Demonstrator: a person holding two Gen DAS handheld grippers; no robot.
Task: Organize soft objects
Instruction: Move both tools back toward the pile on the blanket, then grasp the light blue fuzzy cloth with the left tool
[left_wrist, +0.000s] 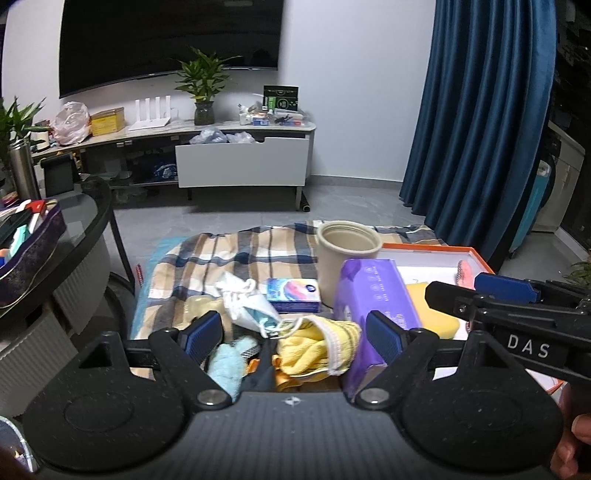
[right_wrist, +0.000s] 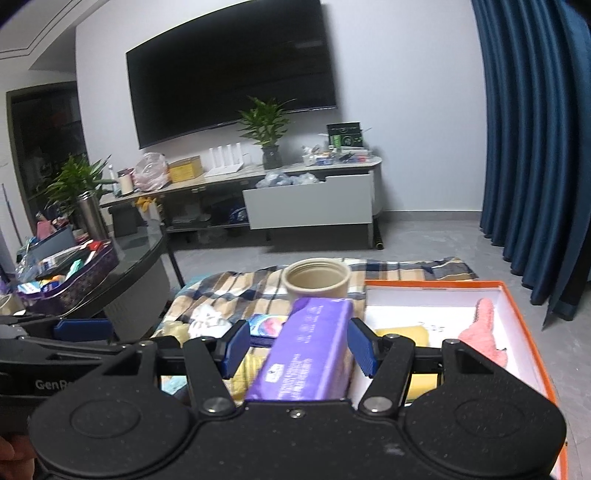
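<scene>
Clutter is lying loose on the blanket (left_wrist: 236, 254) while both hand-held grippers — left (left_wrist: 291, 332), right (right_wrist: 295, 347) — are hovering wide open, empty, seemingly choosing what goes into the box (right_wrist: 524, 302).

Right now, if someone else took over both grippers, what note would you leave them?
Left gripper: open, empty, over the pile on the plaid cloth.
Right gripper: open, with the purple pack between its fingers; whether the pads touch it I cannot tell.
Done: pink cloth and yellow sponge lie in the orange box.
Left: yellow cloth, light blue plush, white mask, all on the plaid cloth. The blue packet and beige cup stand beside them.
</scene>
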